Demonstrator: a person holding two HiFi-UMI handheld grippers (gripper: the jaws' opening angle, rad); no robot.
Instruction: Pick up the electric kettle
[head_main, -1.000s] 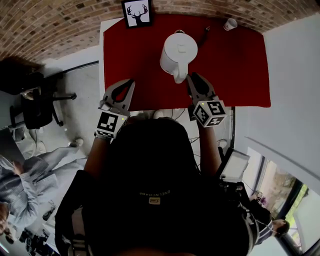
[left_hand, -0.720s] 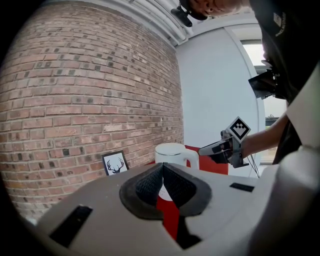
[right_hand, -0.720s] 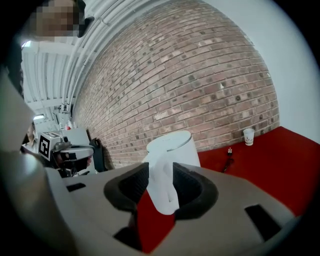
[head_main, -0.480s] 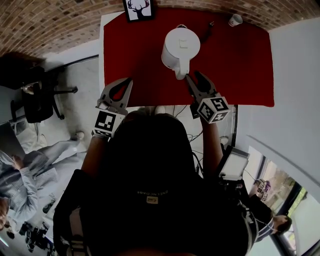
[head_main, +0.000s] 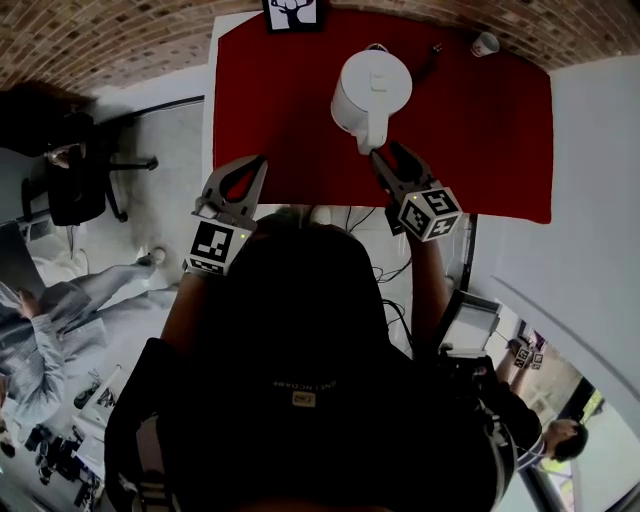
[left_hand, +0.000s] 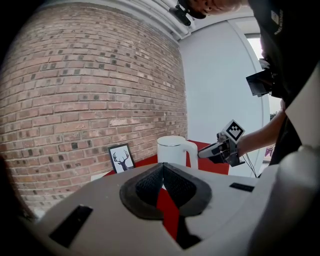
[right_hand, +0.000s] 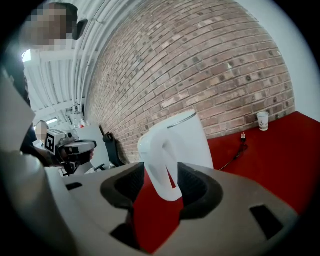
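Noted electric kettle upright on red surface. Head view: right tongs at handle. Right gripper view only: handle between pads just opened wider, unclamped. Left tongs closed, empty.

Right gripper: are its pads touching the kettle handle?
Cannot tell. The right gripper view shows the kettle handle between the right gripper's jaws, which have just been opening, but no clear gap or contact.

Kettle handle between newly widened tool jaws
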